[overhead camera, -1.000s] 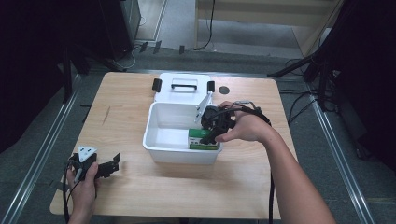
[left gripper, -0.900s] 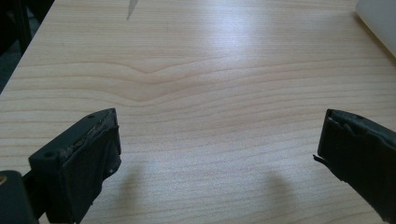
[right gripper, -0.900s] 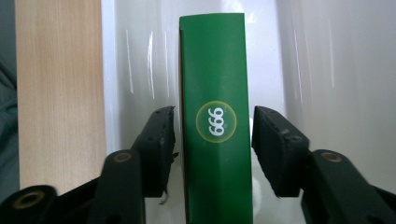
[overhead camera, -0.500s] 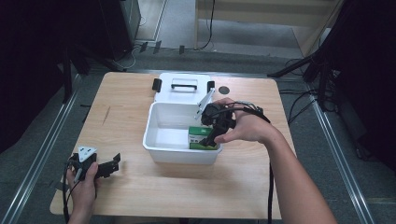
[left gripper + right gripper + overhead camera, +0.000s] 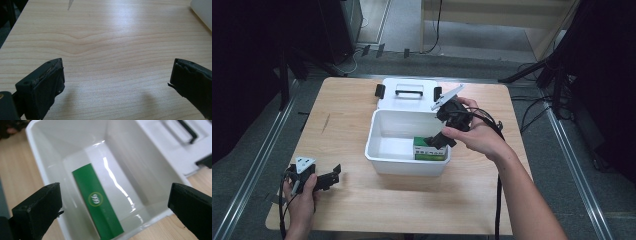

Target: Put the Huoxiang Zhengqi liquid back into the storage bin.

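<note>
the right gripper (image 5: 439, 139), jaws just opened wide and empty, partly hides the green box (image 5: 97, 202) in the white bin (image 5: 377, 131).

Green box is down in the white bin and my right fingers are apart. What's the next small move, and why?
Probably lift the right gripper straight up out of the white bin. Its fingers have just been opening and stand wide with nothing between them, and the green box lies on the bin floor against a wall, so the placement looks done. The lid lies behind the bin.
</note>
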A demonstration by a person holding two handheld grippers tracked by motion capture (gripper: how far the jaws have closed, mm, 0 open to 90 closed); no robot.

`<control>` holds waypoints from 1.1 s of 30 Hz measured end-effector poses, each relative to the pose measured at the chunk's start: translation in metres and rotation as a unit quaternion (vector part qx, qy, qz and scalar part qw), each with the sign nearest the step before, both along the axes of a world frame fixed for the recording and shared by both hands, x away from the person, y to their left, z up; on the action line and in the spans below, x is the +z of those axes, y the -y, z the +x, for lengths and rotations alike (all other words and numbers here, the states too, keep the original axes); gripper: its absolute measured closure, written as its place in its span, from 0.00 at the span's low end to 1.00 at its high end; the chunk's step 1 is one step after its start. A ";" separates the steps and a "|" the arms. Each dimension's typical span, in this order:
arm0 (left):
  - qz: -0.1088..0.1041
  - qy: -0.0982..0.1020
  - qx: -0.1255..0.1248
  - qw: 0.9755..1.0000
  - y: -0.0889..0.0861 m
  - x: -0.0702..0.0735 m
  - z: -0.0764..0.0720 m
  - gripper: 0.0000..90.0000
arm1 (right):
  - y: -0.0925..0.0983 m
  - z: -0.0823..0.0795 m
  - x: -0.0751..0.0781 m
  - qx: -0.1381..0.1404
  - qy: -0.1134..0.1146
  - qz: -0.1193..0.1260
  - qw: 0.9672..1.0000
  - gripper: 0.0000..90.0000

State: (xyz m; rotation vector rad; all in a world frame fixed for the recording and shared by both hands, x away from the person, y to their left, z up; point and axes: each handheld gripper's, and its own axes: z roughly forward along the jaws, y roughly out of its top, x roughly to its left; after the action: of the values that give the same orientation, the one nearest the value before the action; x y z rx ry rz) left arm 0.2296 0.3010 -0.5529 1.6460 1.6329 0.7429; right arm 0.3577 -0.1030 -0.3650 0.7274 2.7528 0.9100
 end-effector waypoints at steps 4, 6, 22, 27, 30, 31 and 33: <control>0.002 -0.001 -0.001 1.000 0.000 0.000 0.000 0.00 | 0.016 -0.001 -0.003 -0.034 0.022 0.034 0.999 0.00; 0.003 -0.001 -0.001 1.000 0.000 0.000 0.000 0.00 | 0.024 -0.001 -0.005 -0.056 0.035 0.051 0.996 0.00; 0.006 -0.001 0.000 1.000 0.001 0.000 0.000 0.00 | 0.081 -0.017 -0.024 -0.197 0.108 0.124 0.966 0.00; 0.005 0.000 0.000 1.000 0.001 0.000 0.000 0.00 | 0.092 -0.022 -0.033 -0.226 0.128 0.121 0.958 0.00; 0.006 0.000 0.000 1.000 0.001 0.000 0.000 0.00 | 0.100 -0.024 -0.038 -0.247 0.139 0.126 0.951 0.00; 0.006 0.000 0.000 1.000 0.001 0.000 0.000 0.00 | 0.102 -0.025 -0.039 -0.252 0.139 0.129 0.949 0.00; 0.007 0.000 -0.001 1.000 0.001 0.000 0.000 0.00 | 0.108 -0.026 -0.043 -0.264 0.144 0.133 0.944 0.00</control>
State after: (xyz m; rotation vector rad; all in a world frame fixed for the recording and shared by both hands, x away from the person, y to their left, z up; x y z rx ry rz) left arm 0.2292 0.2999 -0.5526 1.6576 1.6292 0.7540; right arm 0.3313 -0.2108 -0.4078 1.1923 2.0439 1.1528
